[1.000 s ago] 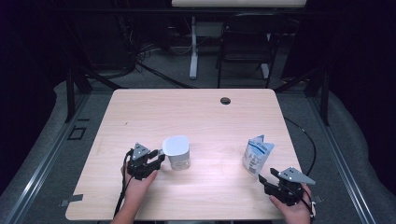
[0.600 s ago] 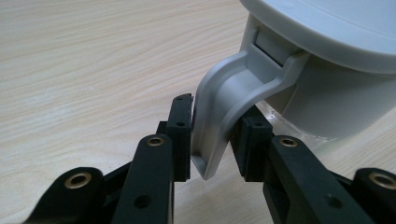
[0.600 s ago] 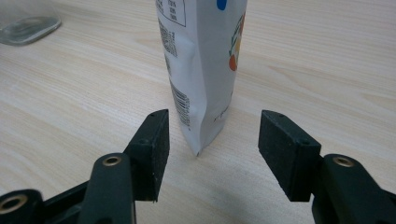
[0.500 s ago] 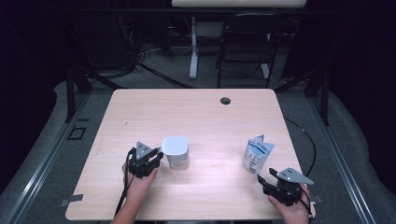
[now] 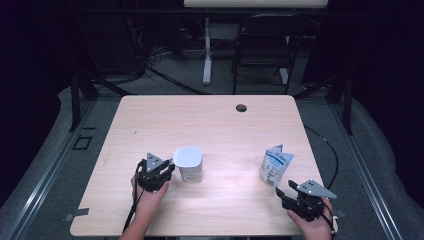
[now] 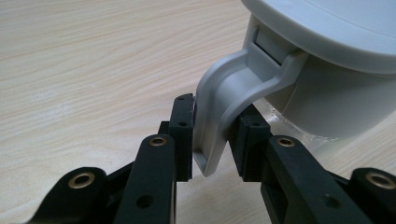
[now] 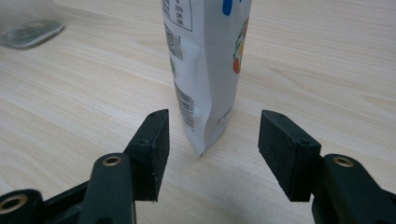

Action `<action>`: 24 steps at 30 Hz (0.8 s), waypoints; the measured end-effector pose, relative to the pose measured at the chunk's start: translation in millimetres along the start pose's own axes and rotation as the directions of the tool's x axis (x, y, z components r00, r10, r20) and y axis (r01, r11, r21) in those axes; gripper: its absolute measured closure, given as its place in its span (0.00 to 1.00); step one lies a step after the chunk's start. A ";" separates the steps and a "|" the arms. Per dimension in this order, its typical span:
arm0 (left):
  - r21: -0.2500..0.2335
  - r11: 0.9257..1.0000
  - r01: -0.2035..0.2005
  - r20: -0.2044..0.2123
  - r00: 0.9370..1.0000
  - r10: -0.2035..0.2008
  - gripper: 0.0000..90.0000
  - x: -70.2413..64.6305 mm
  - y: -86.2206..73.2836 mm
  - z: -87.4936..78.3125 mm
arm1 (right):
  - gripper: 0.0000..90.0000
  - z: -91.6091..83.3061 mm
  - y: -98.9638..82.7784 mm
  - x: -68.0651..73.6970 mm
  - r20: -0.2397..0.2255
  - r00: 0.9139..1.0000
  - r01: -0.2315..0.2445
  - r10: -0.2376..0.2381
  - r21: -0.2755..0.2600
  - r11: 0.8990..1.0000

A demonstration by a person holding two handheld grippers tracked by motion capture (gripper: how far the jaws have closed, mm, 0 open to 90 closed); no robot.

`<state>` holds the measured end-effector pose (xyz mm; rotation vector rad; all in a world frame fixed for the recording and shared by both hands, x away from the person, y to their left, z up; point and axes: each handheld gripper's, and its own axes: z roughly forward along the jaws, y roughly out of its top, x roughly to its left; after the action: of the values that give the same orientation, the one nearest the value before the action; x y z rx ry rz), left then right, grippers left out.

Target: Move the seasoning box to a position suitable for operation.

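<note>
Grey plastic handle of the jug, near left on the table, sits pinched in the left tool and may slip when lifted, while the right tool gapes wide, nearly touching the pouch, which it could topple.

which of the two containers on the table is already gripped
The lidded jar: the left gripper clamps its grey handle. The white pouch stands free before the open right gripper.

One lidded jug, one pouch, two tongs.
</note>
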<state>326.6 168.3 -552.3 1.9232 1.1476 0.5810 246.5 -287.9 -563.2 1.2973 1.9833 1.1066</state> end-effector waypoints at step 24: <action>0.041 0.994 -0.102 0.087 0.991 0.098 0.79 -38.6 -11.0 -23.9 | 0.51 -21.7 16.9 52.8 -0.126 0.988 0.083 -0.092 -0.071 0.994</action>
<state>285.3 147.0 -547.1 2.0341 1.0233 0.5251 216.6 -243.8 -536.8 1.1194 2.0579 1.2300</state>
